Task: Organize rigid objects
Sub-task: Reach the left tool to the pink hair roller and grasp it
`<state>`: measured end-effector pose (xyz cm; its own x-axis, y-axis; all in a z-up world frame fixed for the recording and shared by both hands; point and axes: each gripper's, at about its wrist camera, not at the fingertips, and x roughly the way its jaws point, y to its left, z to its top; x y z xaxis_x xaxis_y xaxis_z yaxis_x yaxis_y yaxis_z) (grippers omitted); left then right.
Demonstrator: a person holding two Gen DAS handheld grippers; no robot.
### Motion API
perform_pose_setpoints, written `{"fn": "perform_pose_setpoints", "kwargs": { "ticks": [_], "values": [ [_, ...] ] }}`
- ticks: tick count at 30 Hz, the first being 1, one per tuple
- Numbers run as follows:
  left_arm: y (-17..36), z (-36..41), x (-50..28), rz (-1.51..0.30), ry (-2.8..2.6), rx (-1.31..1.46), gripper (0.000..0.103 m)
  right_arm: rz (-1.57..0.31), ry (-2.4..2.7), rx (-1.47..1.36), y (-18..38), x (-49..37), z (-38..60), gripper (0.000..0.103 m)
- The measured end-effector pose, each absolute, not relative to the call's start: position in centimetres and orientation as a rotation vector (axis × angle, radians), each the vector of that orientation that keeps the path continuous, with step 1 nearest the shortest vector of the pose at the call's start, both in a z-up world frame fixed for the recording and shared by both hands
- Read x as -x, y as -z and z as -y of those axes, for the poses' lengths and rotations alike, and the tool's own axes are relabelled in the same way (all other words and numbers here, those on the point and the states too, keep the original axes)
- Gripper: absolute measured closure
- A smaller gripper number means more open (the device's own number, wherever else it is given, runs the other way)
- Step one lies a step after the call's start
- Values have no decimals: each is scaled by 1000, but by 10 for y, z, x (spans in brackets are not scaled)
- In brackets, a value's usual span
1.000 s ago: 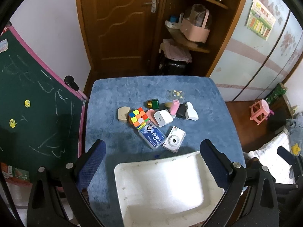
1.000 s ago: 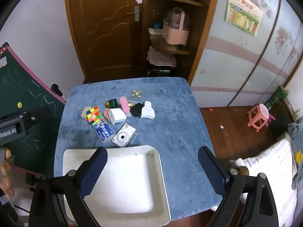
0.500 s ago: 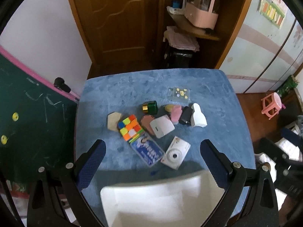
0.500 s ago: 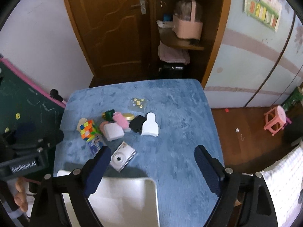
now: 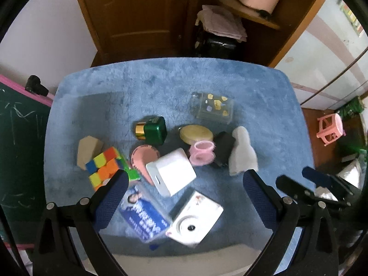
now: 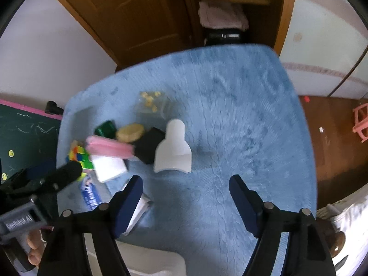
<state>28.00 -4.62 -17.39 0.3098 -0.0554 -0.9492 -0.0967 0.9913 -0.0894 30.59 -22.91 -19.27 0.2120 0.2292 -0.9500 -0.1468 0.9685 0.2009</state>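
Note:
Several small objects lie bunched on the blue table (image 5: pixel 264 105): a white camera (image 5: pixel 195 218), a blue card pack (image 5: pixel 145 216), a white cube charger (image 5: pixel 171 174), a colour cube (image 5: pixel 103 168), a green box (image 5: pixel 153 130), a pink cylinder (image 5: pixel 202 153), a black box (image 5: pixel 223 147) and a white bottle-shaped piece (image 5: pixel 241 155). My left gripper (image 5: pixel 184 177) hangs open above the charger and camera, touching nothing. My right gripper (image 6: pixel 185 180) points down just short of the white bottle-shaped piece (image 6: pixel 173 149); its jaws are closing with nothing between them.
A white tray (image 6: pixel 149 264) lies at the table's near edge, below both grippers. A clear sticker box (image 5: pixel 215 108), a tan round tin (image 5: pixel 195 133) and a beige block (image 5: pixel 88 151) sit around the pile. A green chalkboard (image 5: pixel 20 138) stands left; a pink stool (image 5: pixel 330 131) is on the floor.
Both grippers have dropped and moved forward over the pile, so the tray has slid to the bottom edge. The right jaws have narrowed. The objects have not moved.

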Motion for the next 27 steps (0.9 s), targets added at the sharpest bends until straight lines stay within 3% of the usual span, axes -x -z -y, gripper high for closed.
{"fn": "perform_pose_setpoints", "kwargs": {
  "ticks": [3,6,11,15,20,25,26,27],
  "values": [
    [187,49,-287,-1254,-34,125,4,-1336,-278,-44,207,-305,230,24],
    [199,50,-294,-1249,-28,136,12,-1337,-303,-22,218,-304,227,24],
    [210,45,-299,-1217,-34,177,14,-1328,-353,-25,229,-308,216,24],
    [218,46,-305,-1209,-20,212,23,-1317,-368,-10,238,-315,204,24],
    [228,48,-311,-1224,9,245,43,-1333,-371,-27,252,-326,191,24],
    [234,51,-316,-1231,42,284,71,-1355,-374,-58,263,-334,183,24],
    [234,52,-316,-1226,37,278,72,-1363,-375,-67,267,-336,182,25],
    [234,52,-315,-1221,36,276,74,-1372,-381,-72,270,-337,181,32]
  ]
}}
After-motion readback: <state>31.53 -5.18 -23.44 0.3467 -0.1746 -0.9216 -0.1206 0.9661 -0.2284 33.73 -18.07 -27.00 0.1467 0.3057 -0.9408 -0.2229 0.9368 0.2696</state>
